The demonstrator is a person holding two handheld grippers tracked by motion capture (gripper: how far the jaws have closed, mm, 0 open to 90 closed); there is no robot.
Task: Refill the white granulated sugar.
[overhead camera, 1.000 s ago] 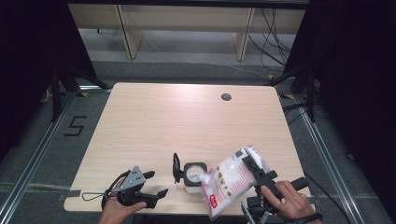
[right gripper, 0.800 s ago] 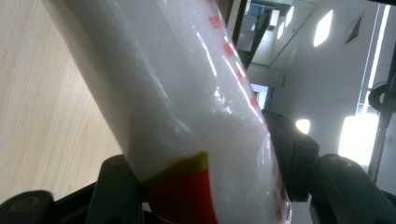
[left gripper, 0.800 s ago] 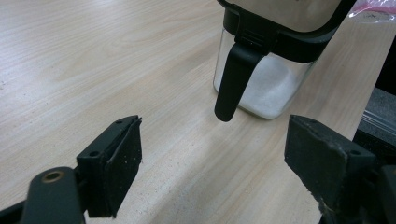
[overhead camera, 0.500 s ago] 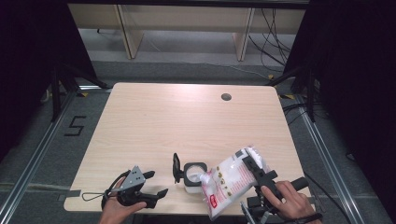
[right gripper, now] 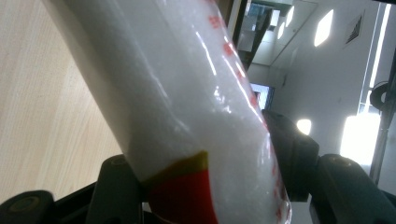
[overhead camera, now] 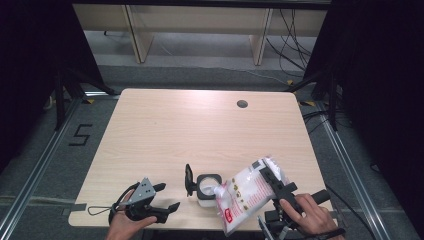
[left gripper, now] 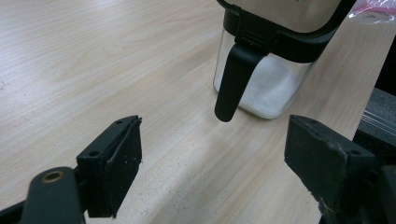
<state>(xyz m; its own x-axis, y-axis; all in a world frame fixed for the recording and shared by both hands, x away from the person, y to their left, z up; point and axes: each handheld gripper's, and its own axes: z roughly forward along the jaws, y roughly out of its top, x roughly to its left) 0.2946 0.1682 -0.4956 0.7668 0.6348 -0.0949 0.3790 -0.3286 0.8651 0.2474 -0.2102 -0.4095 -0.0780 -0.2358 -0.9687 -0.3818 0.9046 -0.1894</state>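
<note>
Right gripper (overhead camera: 272,185) clamps the tilted bag (overhead camera: 247,192) – spout over the jar (overhead camera: 207,186). Left gripper (overhead camera: 165,197) gapes empty beside it – unbraced jar, powder could spill.

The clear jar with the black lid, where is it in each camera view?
High view: jar near the table's front edge, between the grippers, under the bag's mouth.
Left gripper view: top right, beyond the open jaws.
Right gripper view: not in it.
Shared landmark: the wooden tabletop.
</note>
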